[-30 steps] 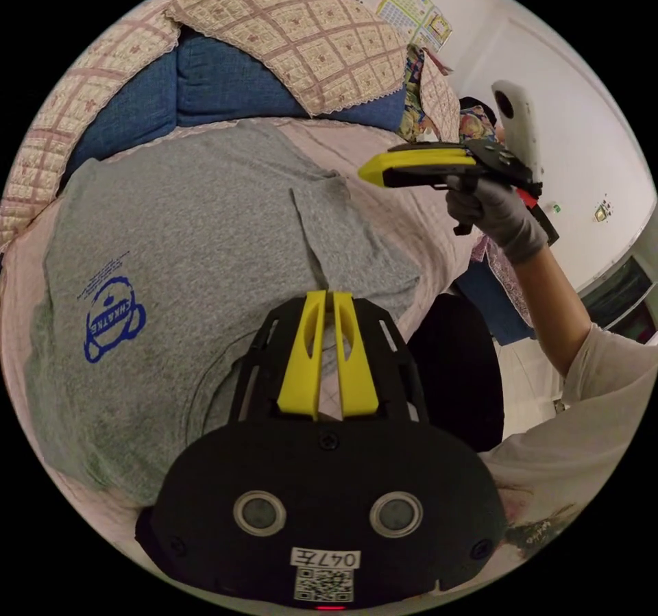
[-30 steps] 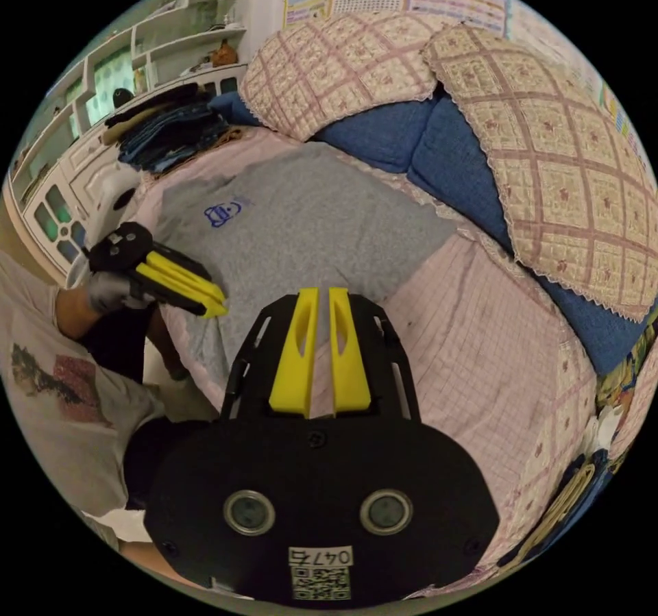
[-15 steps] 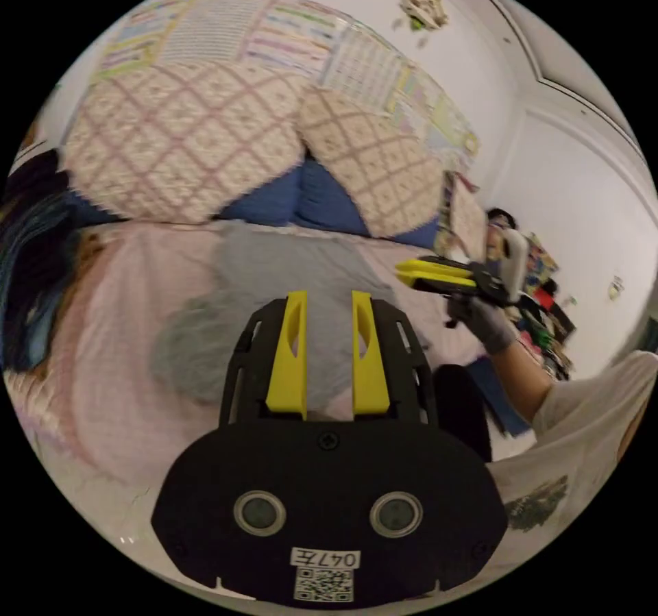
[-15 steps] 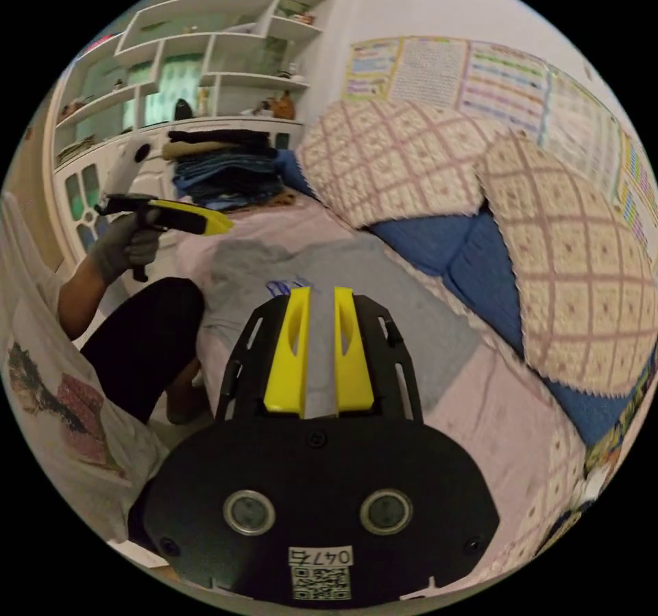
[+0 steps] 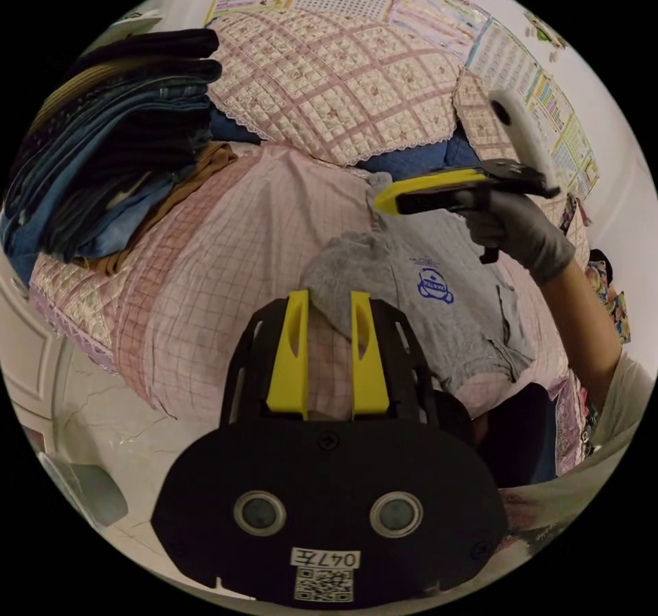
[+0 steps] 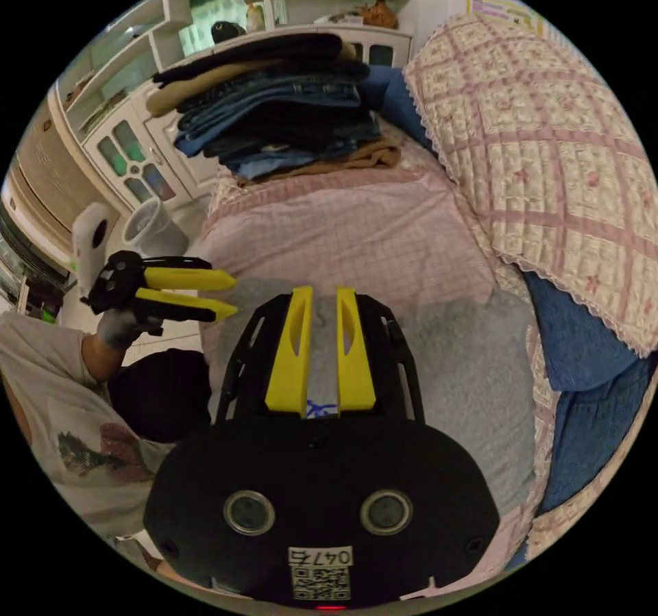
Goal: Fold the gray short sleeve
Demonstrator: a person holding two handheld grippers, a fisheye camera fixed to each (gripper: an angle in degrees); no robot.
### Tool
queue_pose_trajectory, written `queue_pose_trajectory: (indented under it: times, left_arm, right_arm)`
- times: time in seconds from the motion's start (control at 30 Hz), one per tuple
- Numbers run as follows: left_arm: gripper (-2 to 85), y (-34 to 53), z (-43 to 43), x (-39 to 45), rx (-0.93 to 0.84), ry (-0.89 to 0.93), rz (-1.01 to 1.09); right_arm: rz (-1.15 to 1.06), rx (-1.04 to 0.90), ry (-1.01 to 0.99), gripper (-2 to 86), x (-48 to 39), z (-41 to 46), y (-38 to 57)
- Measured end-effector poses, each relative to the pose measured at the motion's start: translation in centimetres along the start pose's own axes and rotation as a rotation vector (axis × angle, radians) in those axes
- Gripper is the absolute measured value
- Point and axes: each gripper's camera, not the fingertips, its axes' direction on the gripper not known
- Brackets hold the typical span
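The gray short-sleeve shirt (image 5: pixel 411 260) with a blue logo lies on the pink checked bed cover (image 5: pixel 226 246). One bunched sleeve end sits just ahead of my left gripper (image 5: pixel 327 297), which is open and holds nothing. A gloved hand holds my right gripper (image 5: pixel 378 201) over the shirt's far part, near the cushions. In the right gripper view the shirt (image 6: pixel 466 369) lies spread flat under my right gripper (image 6: pixel 323 294), whose jaws stand a little apart with no cloth pinched. My left gripper (image 6: pixel 229 294) hovers open at the shirt's left edge.
A stack of folded jeans and dark clothes (image 5: pixel 103 164) (image 6: pixel 274 116) sits at the bed's end. Quilted cushions (image 5: pixel 329 75) (image 6: pixel 548 143) over blue ones line the far side. White shelves and a cabinet (image 6: pixel 137 143) stand beyond, with a bin (image 6: pixel 147 225) on the floor.
My left gripper has gone from shut to open. The right jaws have parted slightly. Both cameras have swung toward the stack of clothes; the shirt still lies on the bed.
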Motion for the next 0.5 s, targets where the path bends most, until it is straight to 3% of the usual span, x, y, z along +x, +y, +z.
queue_pose_trajectory:
  times: [0.27,0.5]
  left_arm:
    - [0.1,1.7,3.9,-0.2,-0.024,0.03,0.024]
    - [-0.9,2.6,1.7,5.6,0.072,0.061,0.161]
  right_arm:
    - [-0.02,-0.243,-0.021,-0.4,2.3,8.3,-3.9]
    - [0.045,0.055,-0.084,-0.8,4.1,3.1,-0.4]
